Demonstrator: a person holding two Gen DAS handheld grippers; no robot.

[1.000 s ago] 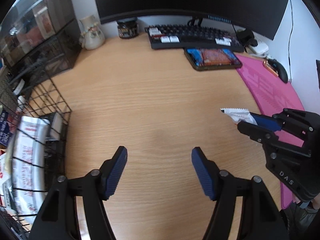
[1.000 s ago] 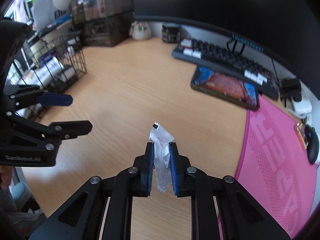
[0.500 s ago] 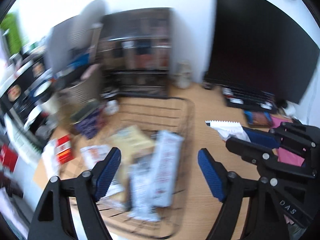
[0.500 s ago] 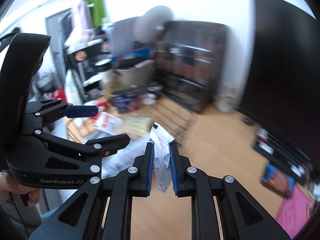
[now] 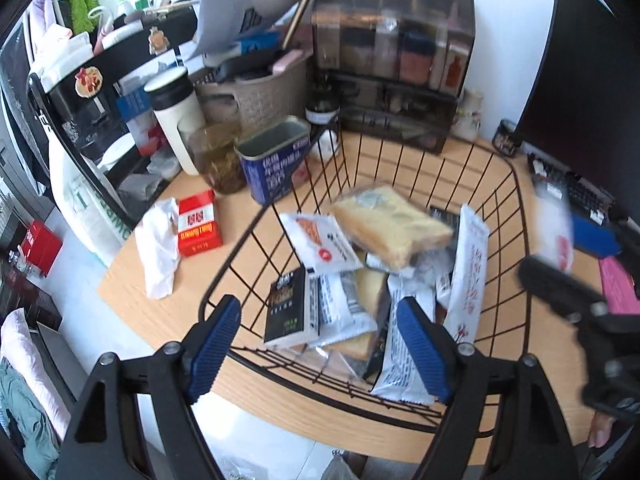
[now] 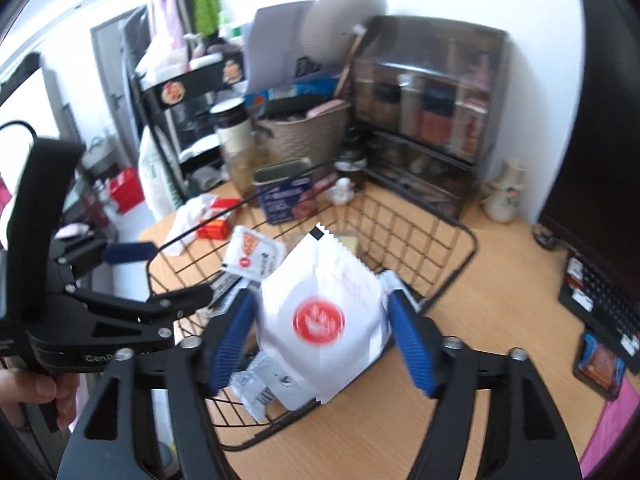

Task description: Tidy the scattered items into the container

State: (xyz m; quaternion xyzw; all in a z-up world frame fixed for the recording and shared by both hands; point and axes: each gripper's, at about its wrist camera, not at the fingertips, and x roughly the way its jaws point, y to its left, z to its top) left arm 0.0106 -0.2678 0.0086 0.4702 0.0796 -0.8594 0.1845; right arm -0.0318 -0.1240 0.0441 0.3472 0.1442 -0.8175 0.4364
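Fingers [image 6: 234, 332] spread on both my grippers; the white packet [image 6: 324, 316], blurred, seems mid-drop; wire basket [image 5: 516, 184] nearly full at twelve o'clock.

A wooden desk [image 5: 280, 400] is carrying a black wire basket [image 5: 516, 184]. Beside the basket a blue tin [image 5: 276, 168], a red box [image 5: 198, 224] and a crumpled white wrapper [image 5: 158, 252] are lying, while a keyboard [image 6: 600, 292] is sitting at the far right.
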